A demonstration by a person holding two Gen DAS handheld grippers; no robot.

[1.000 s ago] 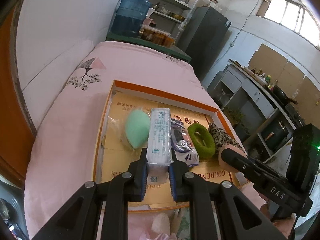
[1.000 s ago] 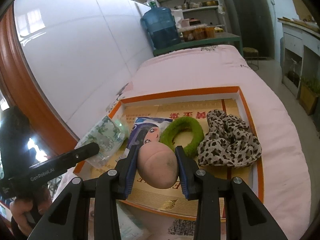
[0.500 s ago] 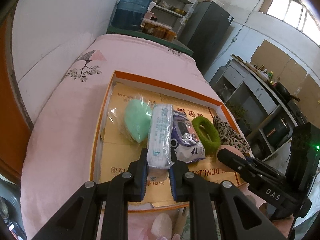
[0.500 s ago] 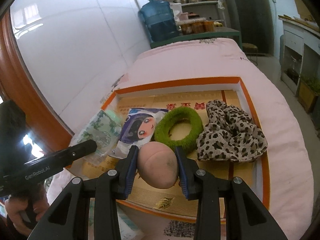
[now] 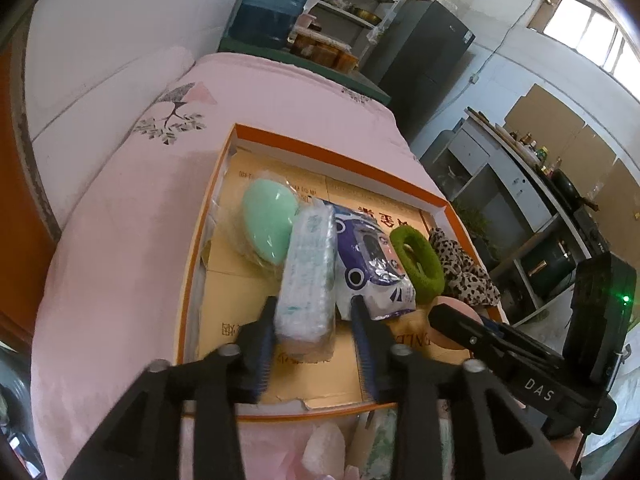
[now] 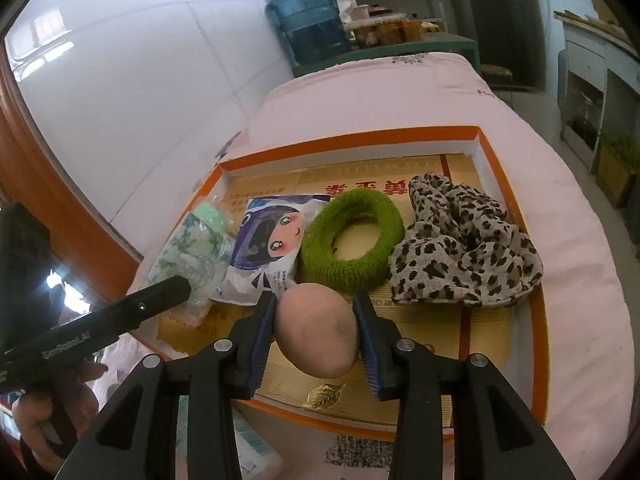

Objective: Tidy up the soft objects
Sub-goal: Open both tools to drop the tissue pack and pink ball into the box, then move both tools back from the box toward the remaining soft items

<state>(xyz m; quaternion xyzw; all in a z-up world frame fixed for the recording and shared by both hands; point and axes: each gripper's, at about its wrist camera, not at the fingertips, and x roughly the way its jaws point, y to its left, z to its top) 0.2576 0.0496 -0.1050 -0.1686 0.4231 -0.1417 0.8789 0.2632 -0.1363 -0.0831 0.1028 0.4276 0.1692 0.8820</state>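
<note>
An orange-rimmed shallow box (image 5: 340, 152) (image 6: 360, 140) lies on a pink bed. In it lie a mint green sponge (image 5: 267, 218), a tissue pack (image 5: 310, 272) (image 6: 192, 256), a cartoon-printed packet (image 5: 368, 256) (image 6: 272, 240), a green hair ring (image 5: 418, 258) (image 6: 352, 236) and a leopard-print cloth (image 5: 464, 272) (image 6: 464, 244). My left gripper (image 5: 314, 312) is open, its jaws either side of the tissue pack's near end with a gap on the right. My right gripper (image 6: 316, 312) is shut on a pink egg-shaped sponge (image 6: 318, 334) (image 5: 452, 308), held just above the box's near part.
The pink bedcover (image 5: 120, 240) surrounds the box. A white wall (image 5: 100, 40) runs along the left. A blue water jug (image 6: 308, 20), shelves and a dark fridge (image 5: 420, 56) stand beyond the bed. Loose items (image 5: 324, 452) lie just before the box's near rim.
My left gripper has opened and let go of the tissue pack, which now rests in the box. My right gripper has kept the pink sponge and lowered slightly toward the box.
</note>
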